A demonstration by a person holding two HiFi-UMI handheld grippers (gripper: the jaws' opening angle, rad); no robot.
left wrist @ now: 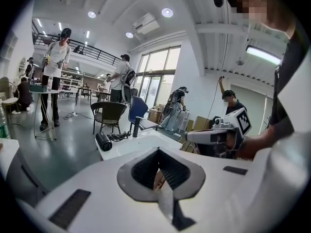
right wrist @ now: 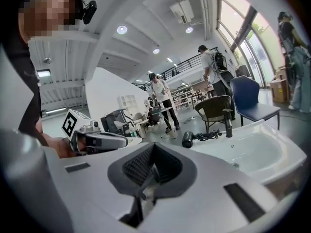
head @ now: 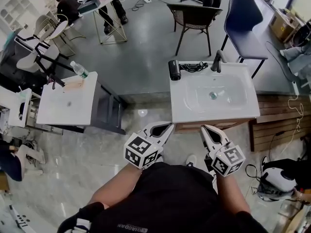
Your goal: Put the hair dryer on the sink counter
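The black hair dryer [head: 174, 70] lies on the back left corner of the white sink counter [head: 181, 113], its coiled cord [head: 193, 67] beside the black faucet [head: 217, 61]. Both grippers hang close to my body in front of the counter's near edge, well short of the dryer. My left gripper [head: 167, 125] is shut with nothing in it, and so is my right gripper [head: 204, 128]. The left gripper view shows its closed jaws [left wrist: 158, 152] aimed toward the dryer [left wrist: 103, 141]. The right gripper view shows closed jaws [right wrist: 153, 148] with the dryer [right wrist: 187, 140] farther off.
A second white counter [head: 63, 106] with a water bottle [head: 79, 70] stands to the left. Behind the sink are a wicker chair [head: 194, 16] and a blue chair [head: 245, 21]. Wooden slats [head: 277, 123] and a white helmet [head: 274, 178] lie at the right. People stand farther back.
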